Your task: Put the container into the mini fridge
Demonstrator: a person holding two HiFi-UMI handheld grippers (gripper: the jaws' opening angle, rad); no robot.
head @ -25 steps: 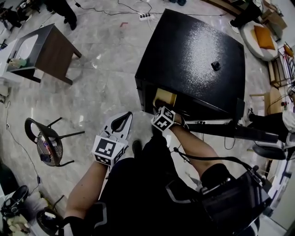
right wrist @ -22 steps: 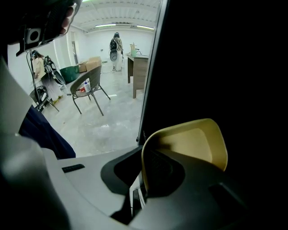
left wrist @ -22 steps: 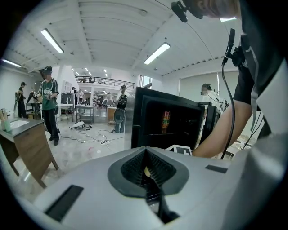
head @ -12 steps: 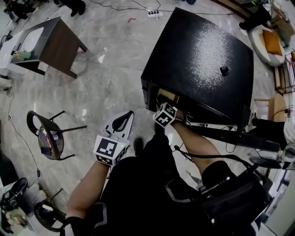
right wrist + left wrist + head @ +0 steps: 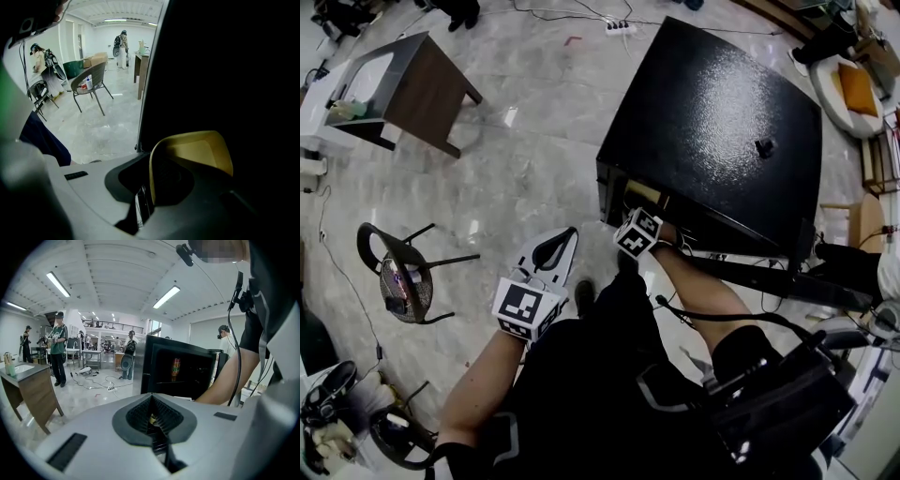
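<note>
Nearest the camera, the person's bare left forearm (image 5: 478, 384) runs up to the left gripper (image 5: 567, 236), held in front of the body and pointing only slightly downward. Its jaws are pressed together with nothing between them. Its marker cube (image 5: 528, 309) shows a black-and-white square pattern rather than letters.

The right forearm (image 5: 703, 300) stretches forward and across with a black cable (image 5: 712, 319) lying along it. The right gripper (image 5: 152, 178) tilts steeply down at the front opening of the mini fridge (image 5: 722, 112), and a patterned cube (image 5: 637, 232) rides on it too. This gripper is pinching the rim of the yellow container (image 5: 201, 147), with one jaw inside its wall and one outside. The container sits just within the fridge's dark opening, at the left end as the head view shows it. Whether it rests on a shelf cannot be told.

In the left gripper view, a can (image 5: 176, 369) with a red, yellow and green label stands upright deeper inside the fridge, its print too small to read. A small dark object (image 5: 764, 147) sits on the fridge's glossy black top.

On the marble floor to the left stands a round-backed chair (image 5: 398, 281). Further off are a brown desk (image 5: 412, 89) and a white power strip (image 5: 619, 26) with trailing cords. Other people stand about the bright hall in the distance.
</note>
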